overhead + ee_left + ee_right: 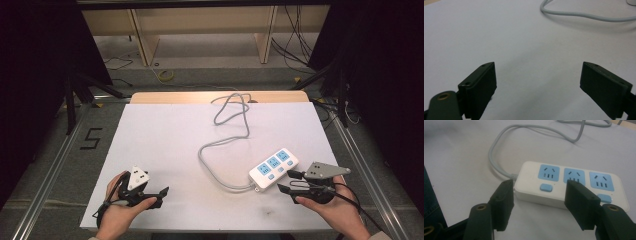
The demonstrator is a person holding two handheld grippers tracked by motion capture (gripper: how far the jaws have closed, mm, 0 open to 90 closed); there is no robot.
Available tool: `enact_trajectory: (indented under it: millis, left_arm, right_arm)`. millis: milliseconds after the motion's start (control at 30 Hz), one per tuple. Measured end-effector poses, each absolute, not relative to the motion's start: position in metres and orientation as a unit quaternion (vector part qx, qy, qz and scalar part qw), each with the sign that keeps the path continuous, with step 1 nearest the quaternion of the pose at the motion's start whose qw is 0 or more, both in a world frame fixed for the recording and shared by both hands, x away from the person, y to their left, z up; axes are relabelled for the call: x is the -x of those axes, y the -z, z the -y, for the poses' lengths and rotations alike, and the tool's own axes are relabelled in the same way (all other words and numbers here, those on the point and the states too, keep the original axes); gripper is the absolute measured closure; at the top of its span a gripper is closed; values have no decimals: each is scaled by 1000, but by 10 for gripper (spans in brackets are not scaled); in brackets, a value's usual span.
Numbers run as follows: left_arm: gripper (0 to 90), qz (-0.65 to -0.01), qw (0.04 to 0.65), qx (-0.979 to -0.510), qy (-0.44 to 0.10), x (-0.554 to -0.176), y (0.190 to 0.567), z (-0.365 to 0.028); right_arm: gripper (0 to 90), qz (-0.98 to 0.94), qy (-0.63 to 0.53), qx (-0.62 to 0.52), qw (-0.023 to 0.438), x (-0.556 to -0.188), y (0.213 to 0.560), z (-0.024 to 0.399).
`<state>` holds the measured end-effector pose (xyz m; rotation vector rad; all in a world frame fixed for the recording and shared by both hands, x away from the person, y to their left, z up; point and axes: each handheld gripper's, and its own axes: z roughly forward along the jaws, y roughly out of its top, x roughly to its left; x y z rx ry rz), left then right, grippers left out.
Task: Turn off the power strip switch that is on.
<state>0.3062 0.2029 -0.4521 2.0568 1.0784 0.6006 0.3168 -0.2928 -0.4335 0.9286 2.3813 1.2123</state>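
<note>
Table: a white-topped table (pixel 165 145) with a strip of bare wood along its far edge; a person's two hands come in over its near edge.

Power strip: a white power strip (pixel 273 168) with three blue sockets and three blue buttons lies flat on the near right part of the table, set at a slant, its cable end toward the person.

Cable: a grey cable (pixel 220 145) leaves the near-left end of the power strip, curves left, then runs in loops toward the far edge of the table.

Left hand-held gripper: the left hand-held gripper (pixel 159 194) sits low over the near left of the table in the person's left hand (pixel 120 212), pointing right, well apart from the power strip. In the left gripper view its jaws stand wide apart with bare white table between them and a stretch of the cable far ahead.

Right hand-held gripper: the right hand-held gripper (pixel 288 181) is held in the right hand (pixel 334 207) just beside the near end of the power strip, a grey plate on top. In the right gripper view its jaws are spread, holding nothing, and frame the near long side of the power strip close ahead; whether either jaw touches the casing cannot be told.

Floor: grey floor beyond the table, with loose cables and a wooden shelf frame.
</note>
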Motion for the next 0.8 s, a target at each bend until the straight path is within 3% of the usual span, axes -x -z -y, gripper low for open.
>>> enact_trajectory:
  millis: [267,800]
  left_arm:
    - [134,-419,360,-799,-236,-307,452,-204]
    - [140,-419,357,-799,-243,-310,453,-202]
  right_arm:
    - [429,-833,-418,-328,154,-317,430,294]
    - [676,-849,-378,-329,165,-333,405,292]
